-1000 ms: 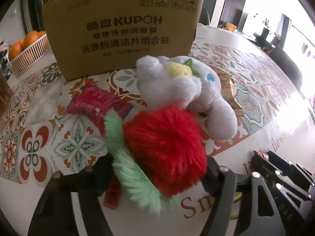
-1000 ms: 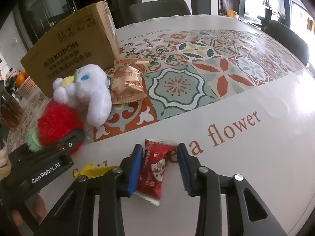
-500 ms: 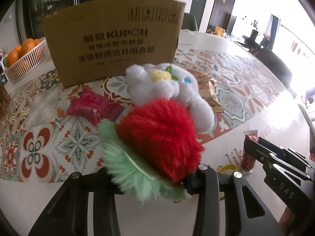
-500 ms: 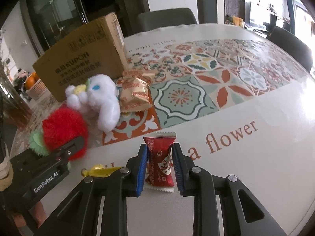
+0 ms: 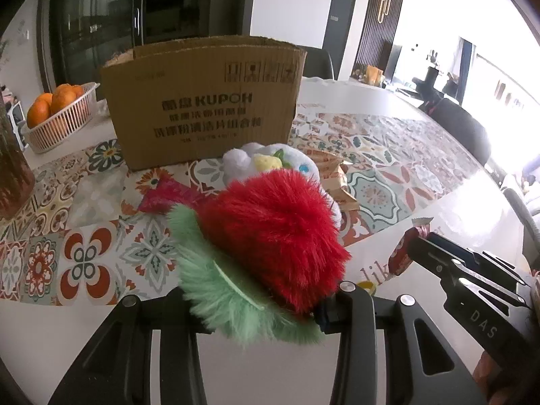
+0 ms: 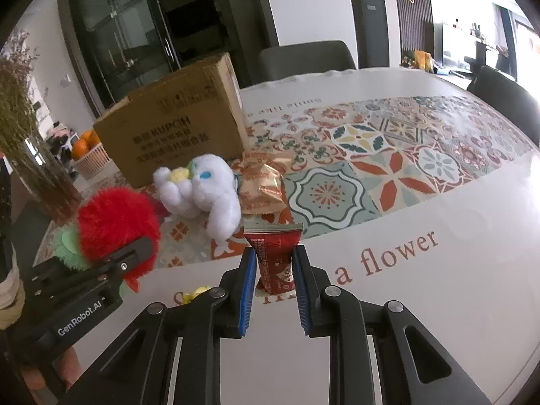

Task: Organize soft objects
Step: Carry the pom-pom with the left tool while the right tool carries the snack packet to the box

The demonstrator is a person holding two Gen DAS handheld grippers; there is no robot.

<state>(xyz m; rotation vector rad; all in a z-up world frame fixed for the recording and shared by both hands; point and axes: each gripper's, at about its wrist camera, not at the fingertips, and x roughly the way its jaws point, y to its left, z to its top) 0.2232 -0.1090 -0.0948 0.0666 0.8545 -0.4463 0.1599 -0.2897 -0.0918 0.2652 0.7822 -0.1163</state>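
The left gripper point(image 5: 256, 300) is clamped on a fluffy red plush with green fringe point(image 5: 270, 233), held off the table; the brown cardboard box point(image 5: 202, 101) marked "KUPOH" stands straight ahead, towards the far edge. The right gripper point(image 6: 273, 270) pinches an upright red snack packet point(image 6: 275, 256). The tablecloth point(image 6: 438, 287) reads "a flower".

- Our left gripper point(image 5: 256, 307) is clamped on the red plush point(image 5: 273, 233), whose green fuzzy leaf point(image 5: 229, 290) hangs over the near fingers.
- Just behind it we see the white plush point(image 5: 270, 162), partly hidden.
- A red packet point(image 5: 168, 195) lies left of the plush on the patterned tablecloth point(image 5: 84, 253).
- The cardboard box point(image 5: 202, 101) stands at the far side, with the basket of oranges point(image 5: 57, 114) to its left.
- At the right, our right gripper point(image 5: 418, 246) pinches a red snack packet point(image 5: 403, 253).
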